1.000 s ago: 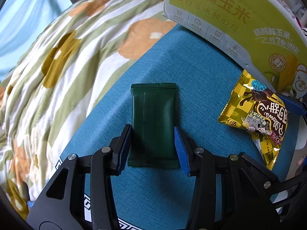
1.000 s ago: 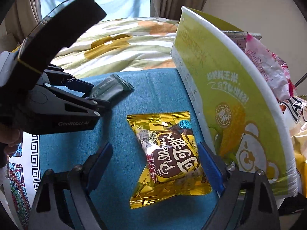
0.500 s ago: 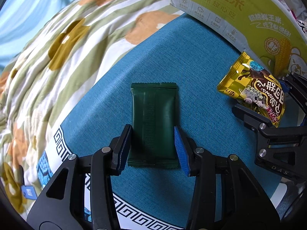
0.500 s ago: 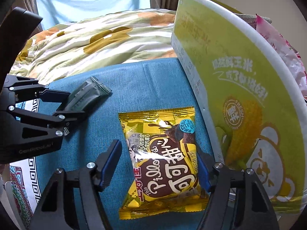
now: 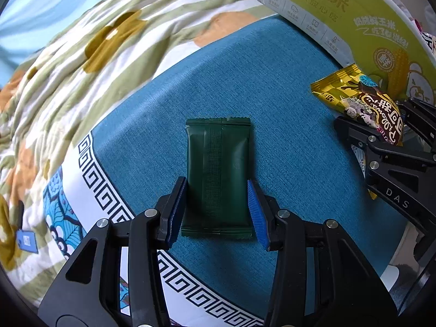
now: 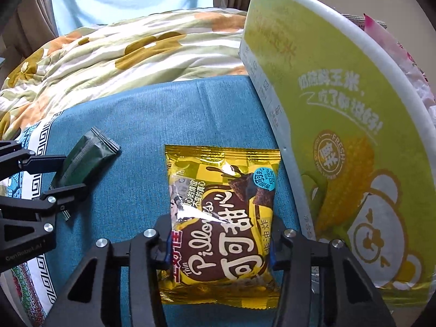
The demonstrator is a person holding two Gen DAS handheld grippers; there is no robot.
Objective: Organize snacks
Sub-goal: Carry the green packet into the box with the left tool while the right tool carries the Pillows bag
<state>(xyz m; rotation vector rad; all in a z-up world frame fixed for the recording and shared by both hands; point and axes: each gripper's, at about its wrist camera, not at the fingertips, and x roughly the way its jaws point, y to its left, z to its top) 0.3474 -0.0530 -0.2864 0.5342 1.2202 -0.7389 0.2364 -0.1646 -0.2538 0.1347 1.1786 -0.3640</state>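
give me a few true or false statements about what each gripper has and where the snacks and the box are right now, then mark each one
1. The left gripper is shut on the dark green packet. True.
2. The right gripper is open and holds nothing. False: it is shut on the yellow cocoa snack bag.
3. The green corn box stands left of the yellow bag in the right wrist view. False: it stands to the right.
4. A floral bedcover lies beyond the blue cloth. True.

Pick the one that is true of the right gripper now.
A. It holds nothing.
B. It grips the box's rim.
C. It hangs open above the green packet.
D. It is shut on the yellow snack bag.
D: the right gripper has both fingers pressed against the sides of the yellow snack bag.
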